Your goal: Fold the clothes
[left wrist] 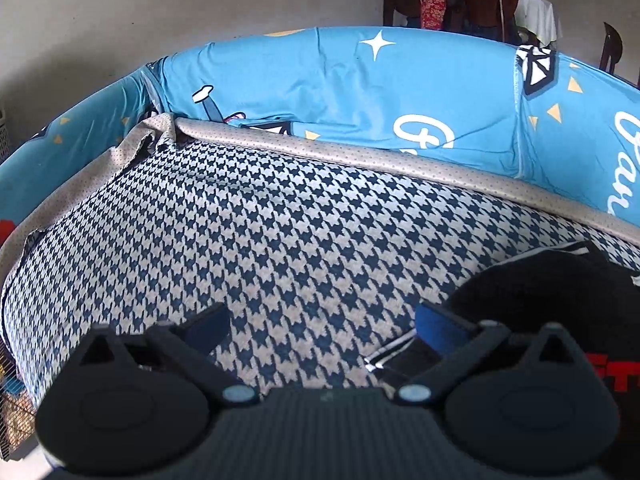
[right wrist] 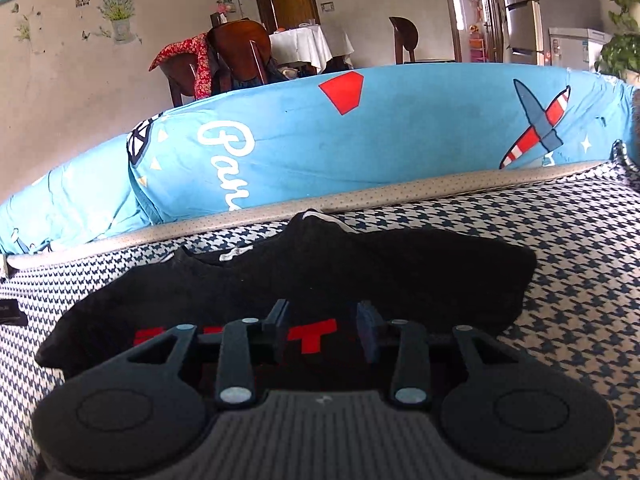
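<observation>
**Soft black shirt lay bunched on the sofa seat, both claws empty**

The black garment (right wrist: 320, 276) looked light, limp and prone to sagging; I judged it would drape from any single pinch, so an edge or corner, such as the hem nearest the seat's front edge, seemed the best hold, ideally with both claws well apart. It was dark knit fabric with red block lettering (right wrist: 312, 338) and a white-striped trim (left wrist: 386, 354), lying roughly folded in a low heap on the houndstooth seat cover (left wrist: 260, 232), near the blue printed backrest (right wrist: 360, 140). The right gripper (right wrist: 322, 330) hovered over the lettering, jaws partly spread with nothing between them. The left gripper (left wrist: 320, 320) stood wide apart above bare cover, the garment just beside its right finger.
</observation>
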Motion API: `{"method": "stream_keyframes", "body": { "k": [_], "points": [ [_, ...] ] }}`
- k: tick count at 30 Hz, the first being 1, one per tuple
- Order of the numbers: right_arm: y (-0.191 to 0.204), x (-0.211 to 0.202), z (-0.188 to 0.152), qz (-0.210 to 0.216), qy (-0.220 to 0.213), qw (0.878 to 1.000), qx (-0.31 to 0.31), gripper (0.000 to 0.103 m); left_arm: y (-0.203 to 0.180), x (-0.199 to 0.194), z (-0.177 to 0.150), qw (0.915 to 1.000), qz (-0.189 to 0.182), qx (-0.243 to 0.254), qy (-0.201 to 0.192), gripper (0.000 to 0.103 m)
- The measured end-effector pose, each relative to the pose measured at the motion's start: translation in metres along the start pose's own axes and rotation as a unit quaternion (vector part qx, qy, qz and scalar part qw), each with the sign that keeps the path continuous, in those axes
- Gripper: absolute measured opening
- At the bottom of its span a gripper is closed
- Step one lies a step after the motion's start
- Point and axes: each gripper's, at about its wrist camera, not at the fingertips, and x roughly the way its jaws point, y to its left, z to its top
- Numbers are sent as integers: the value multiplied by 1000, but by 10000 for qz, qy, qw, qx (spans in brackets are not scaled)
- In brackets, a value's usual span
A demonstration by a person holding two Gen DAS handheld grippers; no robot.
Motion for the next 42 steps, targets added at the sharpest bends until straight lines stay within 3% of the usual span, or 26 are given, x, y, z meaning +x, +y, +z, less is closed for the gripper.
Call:
{"method": "stream_keyframes", "body": {
  "k": [7,22,29,32,42],
  "points": [
    [-4,-20,-9,18,14,9999,-168,40,-13,-19,-17,9989,53,434,-175,103],
    [-48,-39,1,-251,-160,9995,-79,41,-37,-43,-51,9956,-429,832,-37,103],
    [-85,-28,8,-585,-252,9978,175,41,-65,-46,-56,9910,-651,1167,-104,103],
    [-99,-20,8,-705,-193,9967,348,48,-70,-45,-56,9902,-789,1148,-32,103],
    [-128,13,12,-627,-182,9917,1104,55,-79,-40,-58,9882,-869,1262,35,103]
  ]
}}
